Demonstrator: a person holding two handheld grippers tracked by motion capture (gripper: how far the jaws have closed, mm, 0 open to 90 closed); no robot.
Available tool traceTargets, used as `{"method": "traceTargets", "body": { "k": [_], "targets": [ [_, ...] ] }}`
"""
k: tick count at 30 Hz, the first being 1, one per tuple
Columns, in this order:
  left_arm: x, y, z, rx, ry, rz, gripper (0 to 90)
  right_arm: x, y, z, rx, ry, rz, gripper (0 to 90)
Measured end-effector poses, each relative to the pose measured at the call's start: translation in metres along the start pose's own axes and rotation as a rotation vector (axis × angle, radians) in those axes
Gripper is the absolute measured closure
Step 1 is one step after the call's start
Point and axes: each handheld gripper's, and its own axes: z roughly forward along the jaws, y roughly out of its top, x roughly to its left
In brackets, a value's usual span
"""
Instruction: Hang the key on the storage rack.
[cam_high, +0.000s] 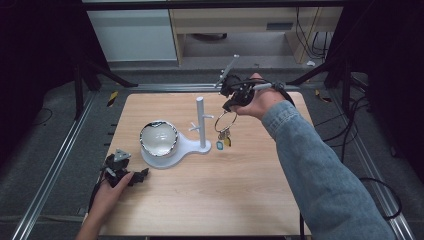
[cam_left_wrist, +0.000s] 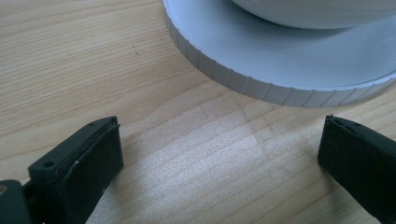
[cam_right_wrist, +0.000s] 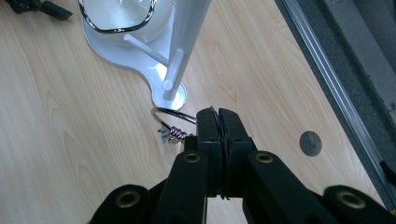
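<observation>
Right gripper (cam_high: 231, 104) fingers pressed together, pinching the key ring (cam_high: 226, 122) at its top edge; the ring hangs in the air just right of the white stand (cam_high: 201, 122), keys and a small tag dangling below it. In the right gripper view the fingers (cam_right_wrist: 208, 133) clamp the ring (cam_right_wrist: 170, 114) with the peg end (cam_right_wrist: 168, 86) just ahead.

Step in hand, as I read it: carrying the ring to hang on one of the stand's side pegs (cam_high: 206, 117). Next move calls for lining up the ring's opening with a peg tip, sliding it over, then letting go. Which peg is the target is hard to tell from above.

Left gripper (cam_high: 125, 175) rests on the table (cam_high: 240, 200) near the front left corner, fingers (cam_left_wrist: 93, 154) spread, nothing between them, just short of the stand's ribbed round base (cam_left_wrist: 243, 84).

Around: shiny-rimmed bowl (cam_high: 159, 138) sitting on the stand's base, well left of the pegs. In the way: the upright post itself and the dangling keys, which could swing and catch on the peg.
</observation>
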Motion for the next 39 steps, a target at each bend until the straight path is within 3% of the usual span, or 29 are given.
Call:
{"method": "traceTargets", "body": {
  "k": [13, 39],
  "targets": [
    [0.0, 0.0, 0.0, 0.0, -0.001, 0.0, 0.0, 0.007, 0.016, -0.006, -0.007, 0.009, -0.024, 88.8],
    [0.0, 0.0, 0.0, 0.0, 0.0, 0.0, 0.0, 0.004, 0.03, 0.021, -0.008, 0.041, -0.028, 88.7]
  ]
}}
